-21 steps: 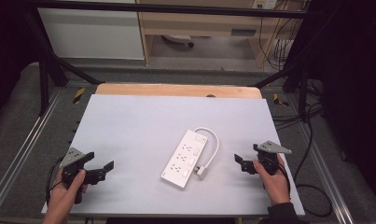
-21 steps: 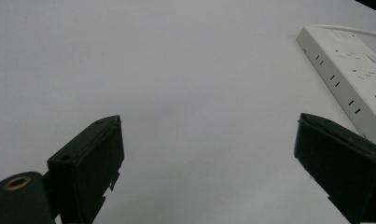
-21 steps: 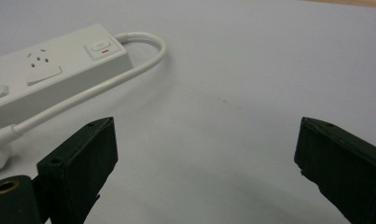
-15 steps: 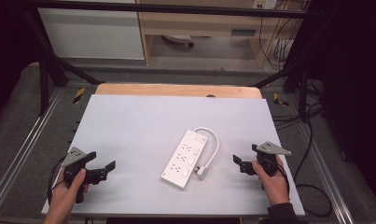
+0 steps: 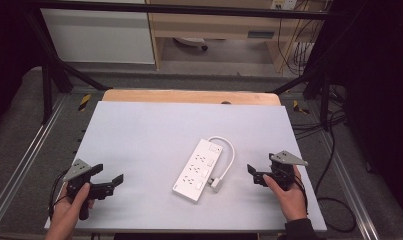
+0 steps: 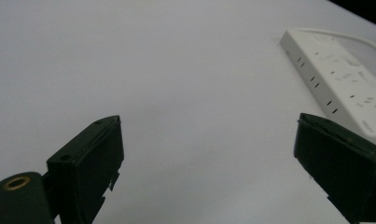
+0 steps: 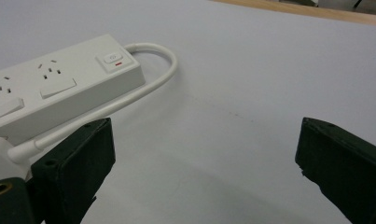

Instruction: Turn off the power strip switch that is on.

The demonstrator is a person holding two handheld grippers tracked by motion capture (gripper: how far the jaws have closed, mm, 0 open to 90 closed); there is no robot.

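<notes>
Both tools, left tool [image 5: 110, 181] and right tool [image 5: 255, 173], are held open; the power strip [image 7: 59, 88] switch [image 7: 112, 59] is resolved in the right gripper view.

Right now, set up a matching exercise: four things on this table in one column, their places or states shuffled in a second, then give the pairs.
Column one:
1. power strip
2. plug
3. left hand-held gripper
4. right hand-held gripper

Column two:
A. open, at the table's near left corner
B. lies slantwise mid-table
C. open, right of the strip
D. at the end of the looped white cord, beside the strip

Pairs: 1-B, 2-D, 3-A, 4-C
</notes>
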